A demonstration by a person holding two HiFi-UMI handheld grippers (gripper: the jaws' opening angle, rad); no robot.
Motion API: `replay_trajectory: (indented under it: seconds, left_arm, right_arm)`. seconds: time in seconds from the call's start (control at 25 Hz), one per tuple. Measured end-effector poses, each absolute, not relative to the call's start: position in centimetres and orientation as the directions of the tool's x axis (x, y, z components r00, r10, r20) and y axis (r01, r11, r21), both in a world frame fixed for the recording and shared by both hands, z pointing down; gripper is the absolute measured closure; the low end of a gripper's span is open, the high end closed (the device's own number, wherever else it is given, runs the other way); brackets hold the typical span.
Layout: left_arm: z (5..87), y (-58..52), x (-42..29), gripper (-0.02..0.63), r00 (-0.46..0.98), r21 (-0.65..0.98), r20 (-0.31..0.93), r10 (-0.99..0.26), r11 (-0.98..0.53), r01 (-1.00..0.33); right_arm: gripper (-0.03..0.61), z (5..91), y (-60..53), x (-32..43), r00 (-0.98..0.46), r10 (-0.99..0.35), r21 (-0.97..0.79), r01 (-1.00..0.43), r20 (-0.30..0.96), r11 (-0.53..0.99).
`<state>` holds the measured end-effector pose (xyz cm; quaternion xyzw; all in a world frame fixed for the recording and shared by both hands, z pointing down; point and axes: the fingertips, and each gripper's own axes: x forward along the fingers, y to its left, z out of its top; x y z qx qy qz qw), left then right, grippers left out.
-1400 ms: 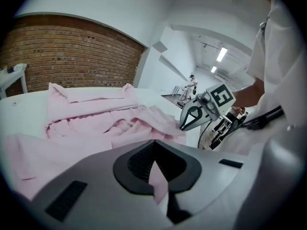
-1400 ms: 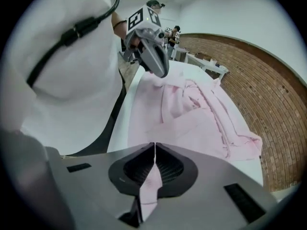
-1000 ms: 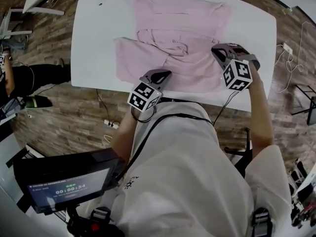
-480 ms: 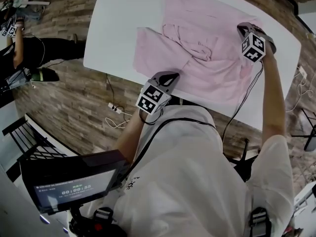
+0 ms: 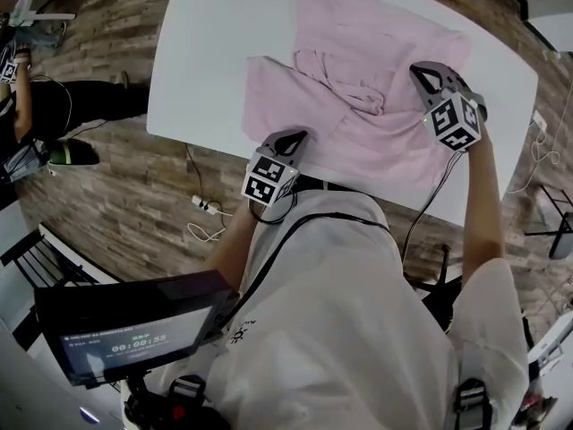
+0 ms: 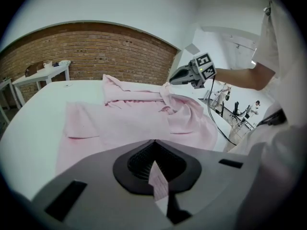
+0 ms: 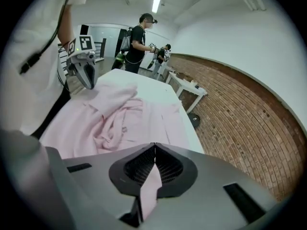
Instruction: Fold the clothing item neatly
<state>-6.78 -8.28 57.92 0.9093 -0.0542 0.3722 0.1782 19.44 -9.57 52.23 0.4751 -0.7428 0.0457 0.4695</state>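
Note:
A pink shirt [image 5: 358, 106] lies crumpled and partly spread on the white table [image 5: 206, 52]. My left gripper [image 5: 295, 136] is at the shirt's near hem, and in the left gripper view its jaws [image 6: 154, 143] are shut with a strip of pink cloth pinched between them. Over the shirt's right side is my right gripper [image 5: 423, 70]. In the right gripper view it [image 7: 154, 146] is also shut on a fold of the pink cloth. Each gripper shows in the other's view: the right gripper [image 6: 173, 79] holds a raised peak of fabric, and the left gripper [image 7: 89, 83] is at the shirt's edge.
The table's near edge runs just under my left gripper. Cables [image 5: 204, 227] lie on the wooden floor to the left. Two people [image 7: 140, 32] stand beyond the table's end. Small white tables [image 6: 41, 75] stand by the brick wall.
The right gripper has come in from the shirt's far right corner toward its middle, with cloth in its jaws. The left gripper has shifted a little along the near hem.

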Motion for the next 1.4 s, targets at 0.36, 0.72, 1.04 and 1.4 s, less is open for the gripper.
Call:
replay_trajectory:
  seconds: [0.36,0.72,1.04,1.4]
  left_arm:
    - [58.3,-8.4,-6.6,0.611,0.716,0.278,0.697,0.035,-0.934,-0.225]
    - [58.4,-4.3,-5.3,0.611,0.634,-0.070,0.764,0.120,-0.961,0.266]
    - [59.4,-2.7,-4.5,0.471,0.448,-0.198,0.871,0.203,-0.689,0.697]
    - [61.9,-2.5,-5.3,0.471,0.311,-0.166,0.933,0.183,-0.549,0.819]
  right_arm:
    - [0.572,53.7,-5.4,3.8,-0.359,-0.548,0.149,-0.721,0.755,0.677]
    - [0.572,54.3,-3.1,-0.9,-0.354,-0.585,0.031,-0.837,0.730,0.546]
    - [0.572,53.2,-0.6,5.2,-0.181,-0.644,0.067,-0.938,0.743,0.340]
    - [0.572,53.5,1.6,6.1,-0.101,-0.660,0.060,-0.974,0.745,0.216]
